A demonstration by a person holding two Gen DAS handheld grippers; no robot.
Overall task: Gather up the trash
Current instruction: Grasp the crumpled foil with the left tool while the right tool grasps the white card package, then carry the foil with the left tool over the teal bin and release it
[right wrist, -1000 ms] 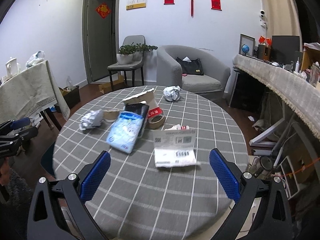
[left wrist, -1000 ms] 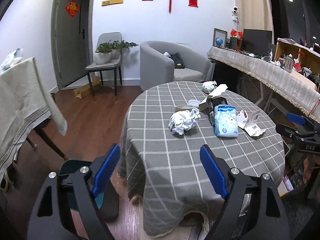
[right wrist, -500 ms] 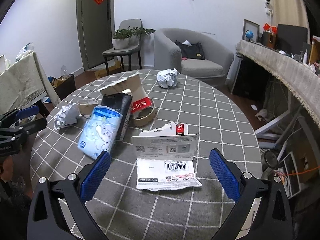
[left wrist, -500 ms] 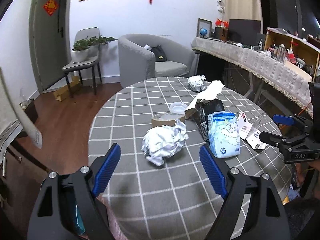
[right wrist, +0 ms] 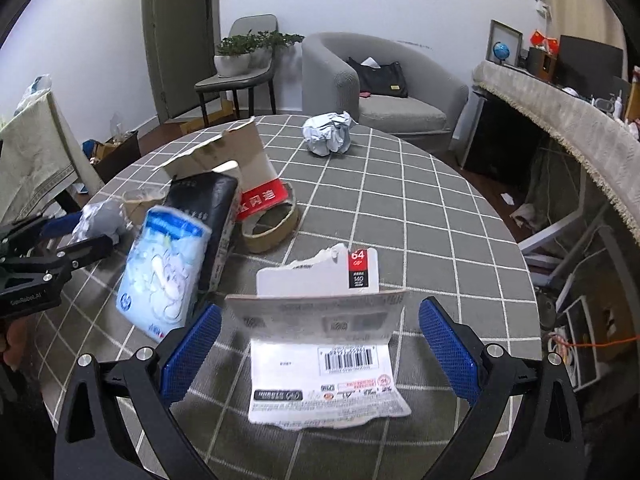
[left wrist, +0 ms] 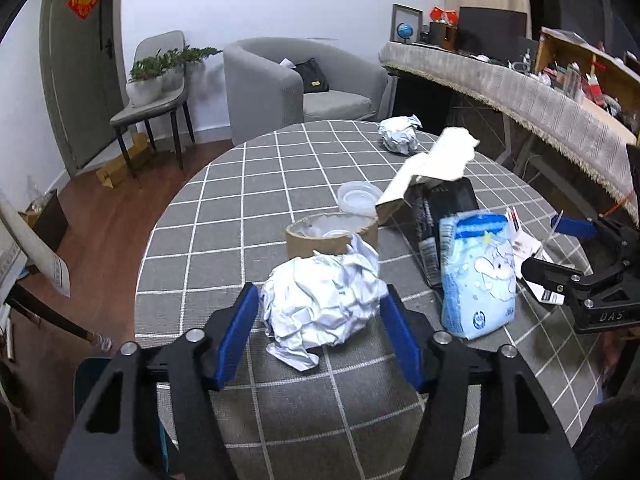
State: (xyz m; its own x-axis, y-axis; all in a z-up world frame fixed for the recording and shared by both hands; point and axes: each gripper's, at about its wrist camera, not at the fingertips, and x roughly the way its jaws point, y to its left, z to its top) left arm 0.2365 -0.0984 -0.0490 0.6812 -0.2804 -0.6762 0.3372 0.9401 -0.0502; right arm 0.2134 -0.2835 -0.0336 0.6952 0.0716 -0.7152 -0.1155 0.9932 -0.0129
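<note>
The left gripper (left wrist: 320, 332) is seen closing around a crumpled paper ball (left wrist: 322, 304) on the checked table (left wrist: 224, 216) — the blue fingers (left wrist: 236, 336) flank it, nearly touching, not yet pressed. The right gripper (right wrist: 320, 346) is held wide open, a torn white package card (right wrist: 324, 356) lying between its fingers (right wrist: 448, 348) — untouched. A blue tissue pack (right wrist: 166, 272) is seen just left of the card.
</note>
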